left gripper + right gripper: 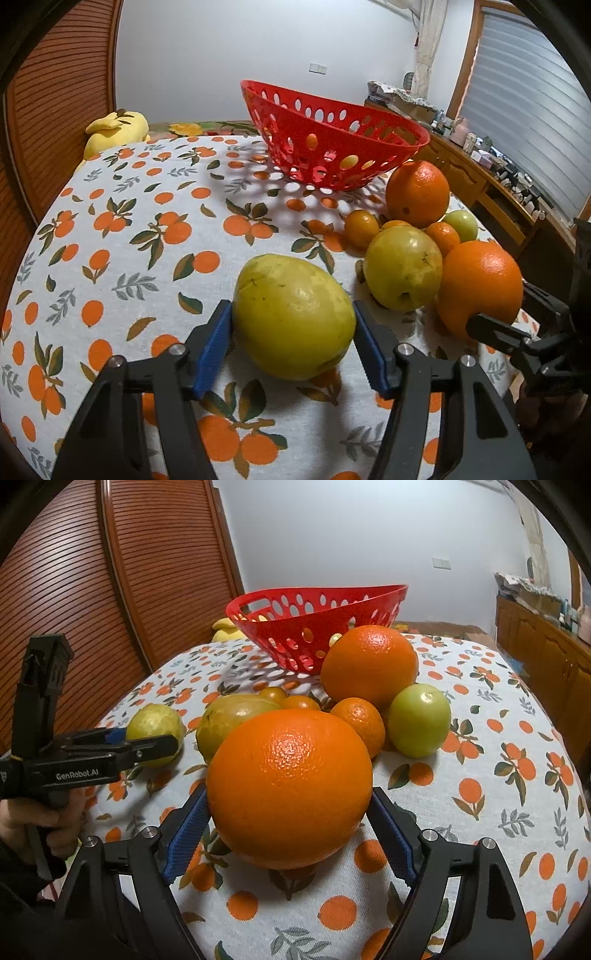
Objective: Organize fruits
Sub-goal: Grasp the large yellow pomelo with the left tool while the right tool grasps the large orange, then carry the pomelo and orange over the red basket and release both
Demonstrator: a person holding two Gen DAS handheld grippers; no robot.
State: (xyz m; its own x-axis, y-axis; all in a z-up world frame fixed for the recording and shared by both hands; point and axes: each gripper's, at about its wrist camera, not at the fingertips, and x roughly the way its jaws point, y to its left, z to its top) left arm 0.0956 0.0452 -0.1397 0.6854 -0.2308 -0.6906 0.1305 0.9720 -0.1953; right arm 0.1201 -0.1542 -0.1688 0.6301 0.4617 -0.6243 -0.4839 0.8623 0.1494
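1. Left wrist view: left tongs [293, 347] bracket the yellow-green pear [293, 317] at mid-tabletop [110, 229], pads touching its widest flanks; firm, smooth, probably bruisable.
2. Right wrist view: right tongs [290, 834] clasp the large orange [290, 788] across its middle; heavy, round, dimpled rind, before the red basket [317, 627].

oranges [289, 786]: 2 | pears [293, 317]: 2 | tangerines [357, 720]: 3 | green fruit [419, 720]: 1 | basket [332, 122]: 1

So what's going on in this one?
A person holds a gripper in each hand over a fruit-print tablecloth. The left gripper has its jaws around a yellow-green pear, the right gripper around a large orange. Both fruits sit on the table. The red basket behind the other fruit looks nearly empty.
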